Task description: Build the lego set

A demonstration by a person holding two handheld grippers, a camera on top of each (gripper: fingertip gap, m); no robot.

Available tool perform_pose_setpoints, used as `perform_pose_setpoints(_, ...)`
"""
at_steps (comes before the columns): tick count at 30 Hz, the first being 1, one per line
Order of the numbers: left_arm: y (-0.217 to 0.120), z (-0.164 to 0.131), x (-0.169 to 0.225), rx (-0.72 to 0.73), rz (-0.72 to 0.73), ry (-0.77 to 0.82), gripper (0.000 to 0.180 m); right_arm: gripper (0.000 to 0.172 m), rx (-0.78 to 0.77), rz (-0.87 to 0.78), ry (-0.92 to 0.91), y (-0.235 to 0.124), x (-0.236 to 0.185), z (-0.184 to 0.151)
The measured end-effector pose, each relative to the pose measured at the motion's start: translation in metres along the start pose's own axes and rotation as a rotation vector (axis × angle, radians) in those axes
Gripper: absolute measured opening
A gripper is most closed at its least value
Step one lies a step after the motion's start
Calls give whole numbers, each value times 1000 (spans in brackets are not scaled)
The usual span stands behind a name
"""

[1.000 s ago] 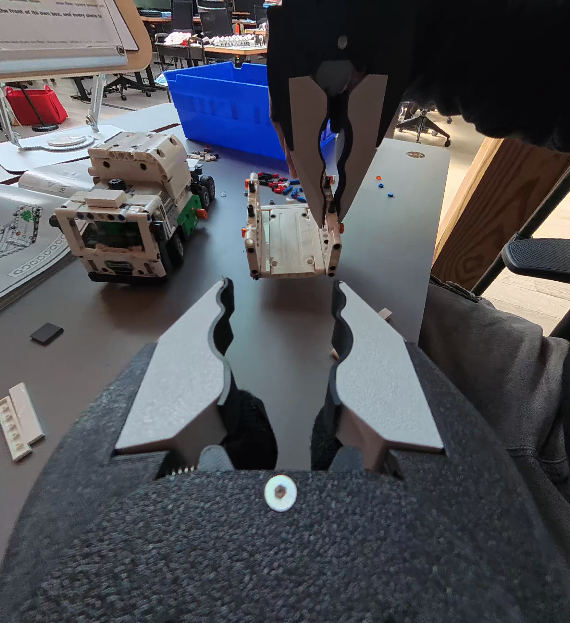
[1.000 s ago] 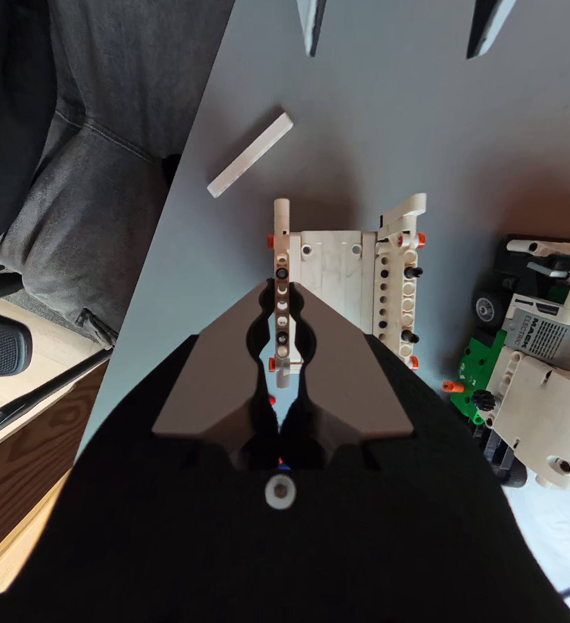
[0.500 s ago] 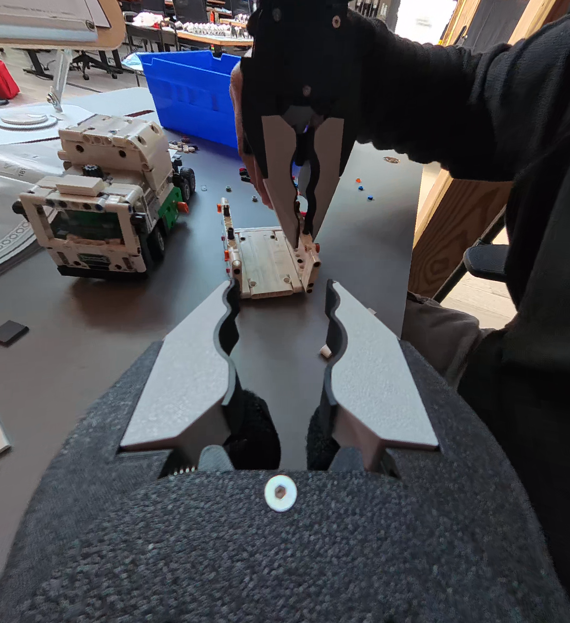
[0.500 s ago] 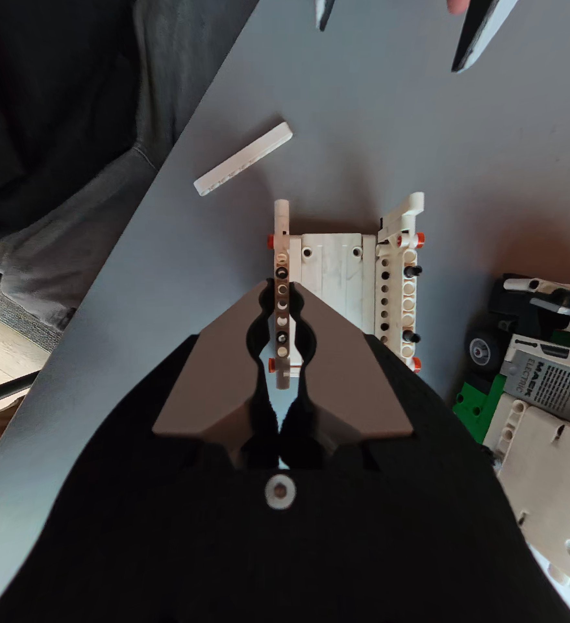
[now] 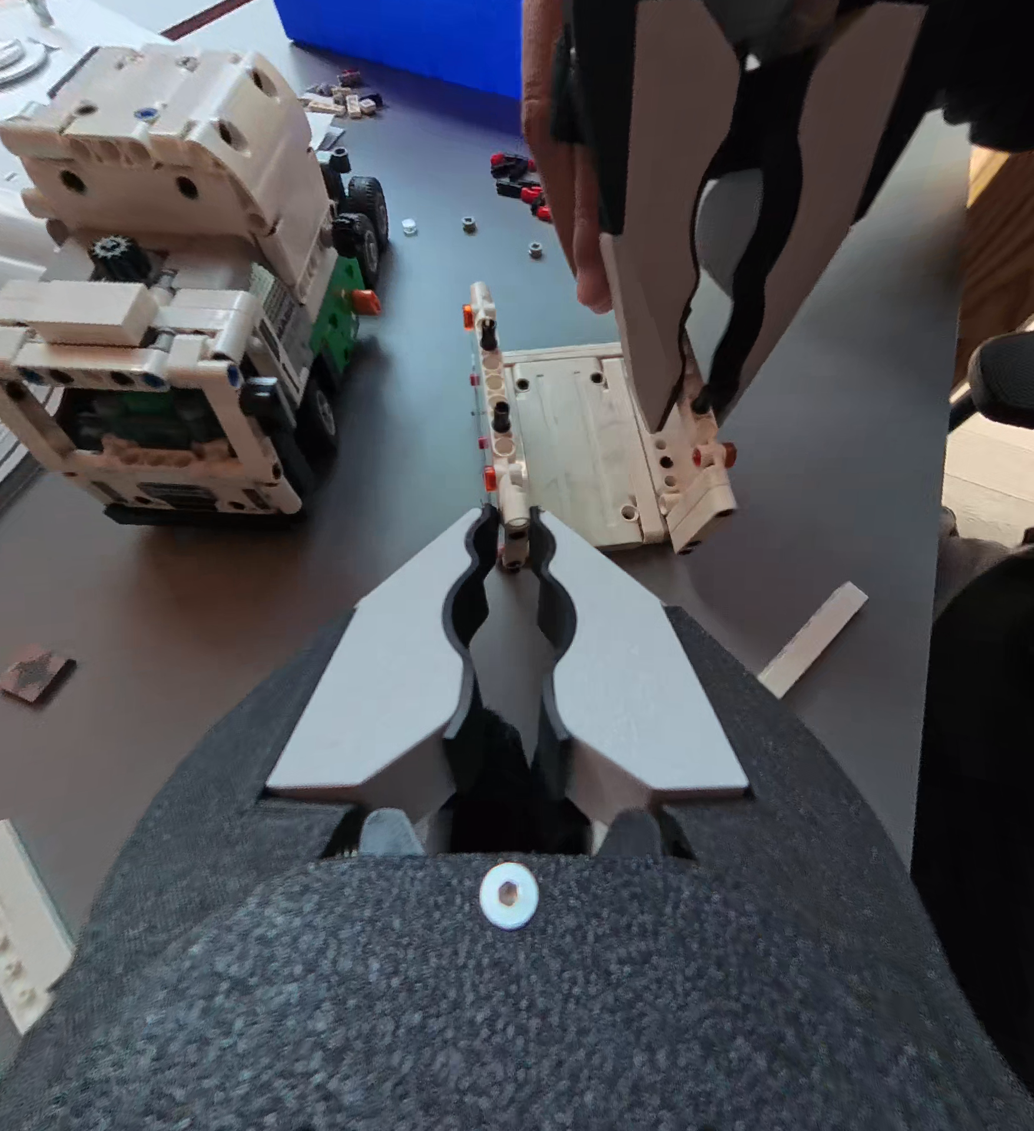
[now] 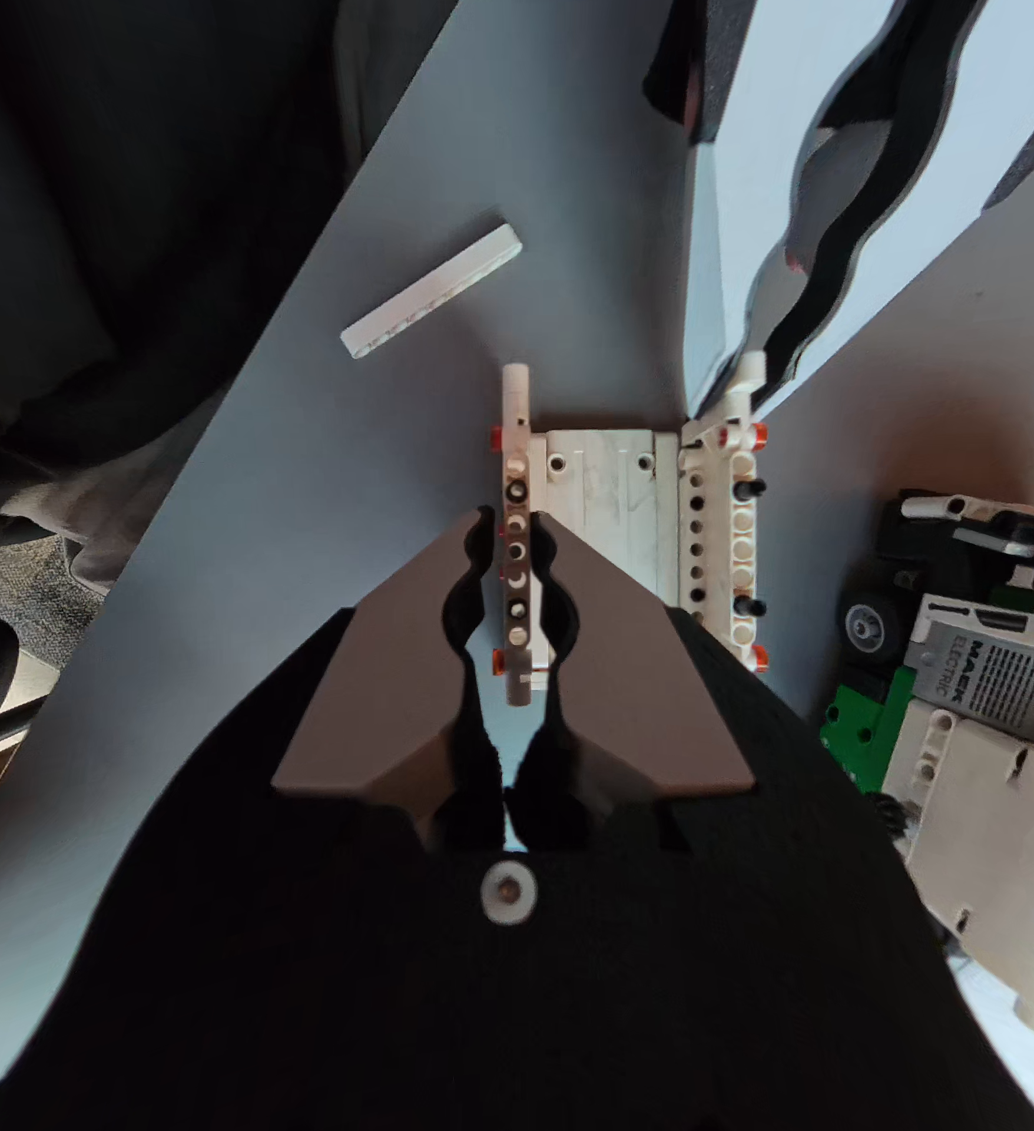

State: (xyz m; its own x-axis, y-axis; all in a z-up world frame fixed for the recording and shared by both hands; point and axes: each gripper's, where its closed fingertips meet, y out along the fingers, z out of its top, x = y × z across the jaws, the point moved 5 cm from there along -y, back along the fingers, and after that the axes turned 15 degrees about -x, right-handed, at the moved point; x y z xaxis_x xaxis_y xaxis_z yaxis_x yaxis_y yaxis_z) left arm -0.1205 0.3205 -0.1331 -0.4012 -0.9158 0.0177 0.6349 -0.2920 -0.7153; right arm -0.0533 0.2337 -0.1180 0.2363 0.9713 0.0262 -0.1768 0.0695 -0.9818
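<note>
A white brick frame (image 5: 569, 440) with a flat panel between two holed side beams lies on the dark table (image 5: 196, 600). My left gripper (image 5: 514, 532) is shut on the near end of its left beam. It also shows in the right wrist view (image 6: 747, 379), with its tips on that beam's end. My right gripper (image 6: 516, 526) is shut on the frame's (image 6: 606, 489) other side beam, coming from above. In the left wrist view the right gripper (image 5: 686, 410) pinches that beam at its far part.
A white and green brick truck (image 5: 153, 294) stands left of the frame, and also shows in the right wrist view (image 6: 961, 704). A loose white strip (image 5: 814, 636) lies near the table's right edge. A blue bin (image 5: 410, 43) stands at the back. Loose plates (image 5: 7, 906) and a dark tile (image 5: 37, 673) lie near left. The grippers' ends are close to 7 centimeters from one another. The right gripper is farther from the dark tile (image 5: 37, 673), some 20 centimeters, than the left, some 15 centimeters.
My left gripper has moved forward to the frame and its open jaws have closed on the near beam end. The right gripper has stayed shut on the other beam.
</note>
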Motion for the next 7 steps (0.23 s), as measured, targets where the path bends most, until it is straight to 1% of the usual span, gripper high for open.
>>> perform_pose_setpoints(2,2,2,0,-3,33,-42,8,25,2,-23,71,-2,-3,-3)
perform_pose_setpoints(4,2,2,4,-2,67,-66,7,38,42,-77,178,-10,-4,-6)
perform_pose_setpoints(7,2,1,11,-7,151,-77,7,55,156,-259,372,-32,-12,-13)
